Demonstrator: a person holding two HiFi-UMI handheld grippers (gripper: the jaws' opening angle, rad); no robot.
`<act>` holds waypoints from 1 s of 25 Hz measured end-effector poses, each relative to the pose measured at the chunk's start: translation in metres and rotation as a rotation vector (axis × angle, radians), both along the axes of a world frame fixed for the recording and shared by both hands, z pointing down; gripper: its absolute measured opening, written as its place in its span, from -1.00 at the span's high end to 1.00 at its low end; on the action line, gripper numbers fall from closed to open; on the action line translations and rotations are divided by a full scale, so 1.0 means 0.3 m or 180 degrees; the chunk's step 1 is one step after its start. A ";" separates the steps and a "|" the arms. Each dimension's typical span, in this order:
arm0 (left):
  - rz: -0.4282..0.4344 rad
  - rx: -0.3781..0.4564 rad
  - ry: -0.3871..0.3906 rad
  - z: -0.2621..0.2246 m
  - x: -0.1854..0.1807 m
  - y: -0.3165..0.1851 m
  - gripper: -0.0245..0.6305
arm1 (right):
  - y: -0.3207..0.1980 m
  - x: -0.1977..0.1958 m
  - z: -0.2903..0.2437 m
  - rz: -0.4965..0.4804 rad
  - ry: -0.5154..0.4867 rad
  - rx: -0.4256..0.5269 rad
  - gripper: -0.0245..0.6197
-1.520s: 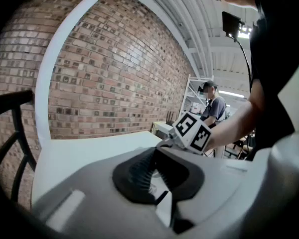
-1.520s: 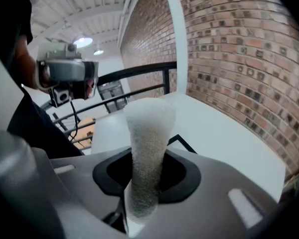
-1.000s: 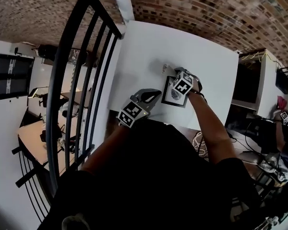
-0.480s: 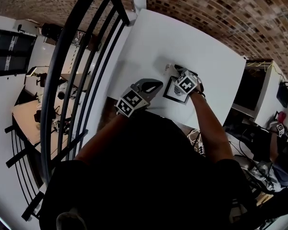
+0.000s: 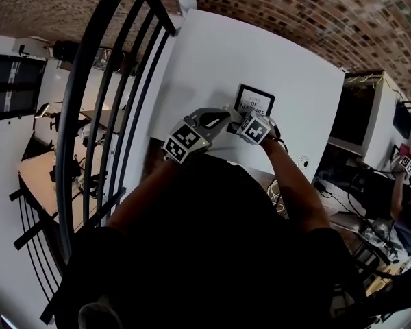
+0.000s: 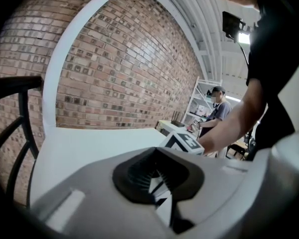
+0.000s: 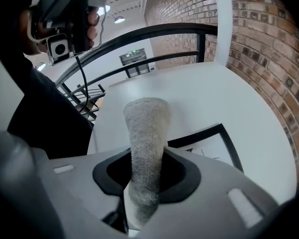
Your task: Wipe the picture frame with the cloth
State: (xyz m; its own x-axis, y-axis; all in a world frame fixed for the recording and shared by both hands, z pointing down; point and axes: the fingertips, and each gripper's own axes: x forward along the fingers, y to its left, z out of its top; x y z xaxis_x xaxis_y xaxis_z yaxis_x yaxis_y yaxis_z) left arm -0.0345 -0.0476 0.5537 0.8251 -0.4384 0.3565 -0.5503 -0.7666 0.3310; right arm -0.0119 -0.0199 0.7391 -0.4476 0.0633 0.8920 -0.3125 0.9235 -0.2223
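Cloth (image 7: 145, 133): soft and limp, pinched in the right gripper (image 7: 142, 193), at the frame's near edge.
Picture frame (image 5: 255, 101): flat on the table (image 5: 212, 60); likely light and stiff (may slide), so steady its border.
Left gripper (image 6: 157, 185): jaws together, empty, just beside the frame.

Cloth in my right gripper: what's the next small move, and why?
Probably ease the right gripper toward the picture frame until the cloth lies on its face, then begin a stroke. The cloth is clamped in the gripper and sticks out beside the frame's corner, over bare table, not over the frame.
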 end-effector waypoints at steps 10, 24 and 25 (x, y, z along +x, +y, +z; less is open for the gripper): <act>-0.0003 0.0005 0.0010 0.002 0.028 0.057 0.92 | 0.163 -0.029 -0.026 -0.0208 -0.0101 -0.0165 0.57; 0.0004 -0.0016 0.0003 0.001 0.027 0.056 0.92 | -0.289 0.263 -0.075 0.0279 0.0296 0.0436 0.57; 0.0002 -0.0016 -0.0002 0.000 0.023 0.057 0.92 | -0.325 0.276 -0.073 0.0261 0.0370 0.0512 0.57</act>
